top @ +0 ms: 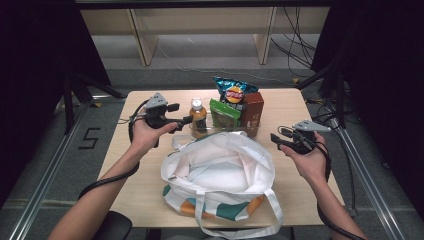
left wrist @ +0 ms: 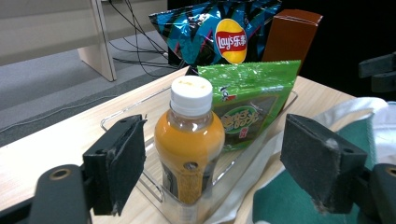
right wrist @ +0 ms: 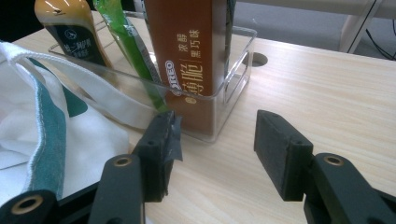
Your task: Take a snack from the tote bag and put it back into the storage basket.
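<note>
The bottle (left wrist: 188,140) stood upright in the clear tray (left wrist: 140,179) on the surface (top: 150,170), framed between the wide, empty jaws of the left gripper (left wrist: 212,168). The right gripper (right wrist: 215,149) was held open beside the tray, empty.

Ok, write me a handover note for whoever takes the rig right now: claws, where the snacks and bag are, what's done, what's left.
Left claw: open, lined up on the orange drink bottle, pads not touching it.
Right claw: open, empty, low over the table by the clear bin's corner, next to the brown box.
Bin holds the bottle, green packet, chip bag and brown box, all upright.
White tote bag lies open in front of the bin; it looks empty.
Done: nothing packed, as far as can be seen.
Left: probably grip the bottle and move each item into the tote.
</note>
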A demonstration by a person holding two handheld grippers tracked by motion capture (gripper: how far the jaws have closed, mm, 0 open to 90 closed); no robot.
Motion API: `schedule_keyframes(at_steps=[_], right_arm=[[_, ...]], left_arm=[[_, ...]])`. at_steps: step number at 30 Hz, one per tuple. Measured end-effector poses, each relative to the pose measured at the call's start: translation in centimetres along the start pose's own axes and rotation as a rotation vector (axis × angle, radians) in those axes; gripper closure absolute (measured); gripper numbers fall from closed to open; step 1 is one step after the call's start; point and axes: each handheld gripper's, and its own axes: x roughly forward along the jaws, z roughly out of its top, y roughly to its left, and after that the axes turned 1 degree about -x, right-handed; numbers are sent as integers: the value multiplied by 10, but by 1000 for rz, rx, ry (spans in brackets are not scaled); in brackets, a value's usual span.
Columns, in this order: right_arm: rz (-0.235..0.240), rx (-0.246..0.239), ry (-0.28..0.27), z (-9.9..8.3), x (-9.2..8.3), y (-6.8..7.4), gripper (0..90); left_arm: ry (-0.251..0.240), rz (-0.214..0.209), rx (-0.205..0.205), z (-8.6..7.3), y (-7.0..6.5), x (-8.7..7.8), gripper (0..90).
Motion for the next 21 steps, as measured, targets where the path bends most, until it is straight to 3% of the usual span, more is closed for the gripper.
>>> schedule_keyframes(at_steps=[1, 2, 3, 5, 8, 11, 13, 20, 21], right_arm=[[-12, -18, -24, 0, 1, -1, 494], [0, 4, -4, 0, 0, 0, 494], [0, -25, -10, 0, 1, -3, 494], [-3, -31, -14, 0, 1, -3, 494], [-4, -10, 1, 1, -1, -1, 493], [-2, -25, -8, 1, -1, -3, 492], [1, 8, 1, 1, -2, 0, 491], [-6, 8, -2, 1, -2, 1, 491], [-9, -19, -5, 1, -2, -1, 491]], left_arm=[[1, -5, 1, -1, -1, -2, 209], [0, -11, -1, -1, -2, -3, 209], [-1, -9, -3, -2, -2, -5, 209], [-6, -13, 0, -3, -5, -8, 209], [-12, -15, 12, -6, -7, -12, 208], [-11, -22, -16, -11, -11, -18, 208], [-5, -23, -4, -14, -13, -21, 207], [-3, -12, -12, -26, -20, -28, 204], [-2, -10, -17, -28, -21, -29, 204]])
